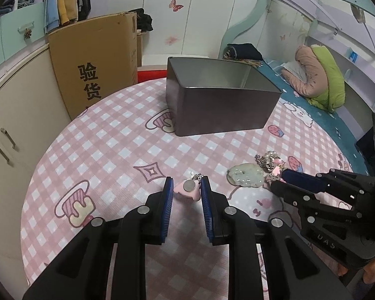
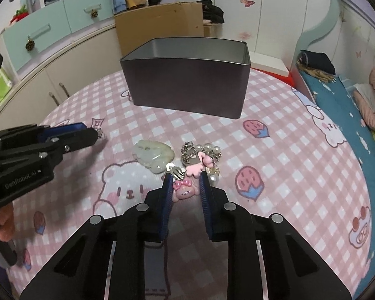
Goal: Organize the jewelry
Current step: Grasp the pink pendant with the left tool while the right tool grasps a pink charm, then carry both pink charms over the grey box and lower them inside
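My left gripper (image 1: pixel 186 187) has its jaws closed around a pink charm with a round metal back (image 1: pixel 187 189), resting at the tablecloth. My right gripper (image 2: pixel 185 186) is shut on a pink bow charm (image 2: pixel 185 190) at the near edge of a pile of pearl and metal jewelry (image 2: pixel 202 156). A pale green jade pendant (image 2: pixel 153 156) lies left of that pile; it also shows in the left wrist view (image 1: pixel 246 176). The open dark metal tin (image 1: pixel 217 100) stands farther back on the table and also shows in the right wrist view (image 2: pixel 187 85).
The table has a pink checked cartoon cloth (image 1: pixel 112 155). A cardboard box (image 1: pixel 92 65) and cream cabinets (image 1: pixel 15 125) stand beyond the table on the left. A bed with a blue cover (image 2: pixel 345 105) lies to the right.
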{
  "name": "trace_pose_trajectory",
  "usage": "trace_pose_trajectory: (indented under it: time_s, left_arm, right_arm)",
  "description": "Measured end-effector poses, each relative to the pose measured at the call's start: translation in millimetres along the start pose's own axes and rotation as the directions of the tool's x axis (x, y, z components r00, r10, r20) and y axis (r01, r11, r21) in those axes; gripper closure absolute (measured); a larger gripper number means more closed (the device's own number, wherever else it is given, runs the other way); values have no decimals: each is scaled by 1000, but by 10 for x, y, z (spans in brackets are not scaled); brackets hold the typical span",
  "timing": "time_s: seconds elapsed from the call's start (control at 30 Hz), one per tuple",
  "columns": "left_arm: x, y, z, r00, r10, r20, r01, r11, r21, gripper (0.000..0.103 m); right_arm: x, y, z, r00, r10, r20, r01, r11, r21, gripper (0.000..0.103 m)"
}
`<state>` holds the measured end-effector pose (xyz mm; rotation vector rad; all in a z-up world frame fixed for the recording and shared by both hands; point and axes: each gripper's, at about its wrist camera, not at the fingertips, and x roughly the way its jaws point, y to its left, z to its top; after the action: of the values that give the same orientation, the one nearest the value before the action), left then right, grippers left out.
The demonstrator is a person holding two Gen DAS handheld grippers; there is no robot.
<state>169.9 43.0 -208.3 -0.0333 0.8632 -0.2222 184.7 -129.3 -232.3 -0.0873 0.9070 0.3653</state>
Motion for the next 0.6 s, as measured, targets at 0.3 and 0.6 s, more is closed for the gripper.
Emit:
trace_pose_trajectory:
  time_s: [0.3, 0.6]
  left_arm:
    - [-223, -109, 73, 997, -69, 37, 69, 998, 4, 82]
    - [-442, -312, 324, 987, -130, 98, 126, 991, 44, 82]
  right_arm:
    - [-385, -156, 18, 998, 8, 67, -11, 999, 43, 81]
    - [-718, -256, 250, 988, 8, 153, -17, 998, 59, 81]
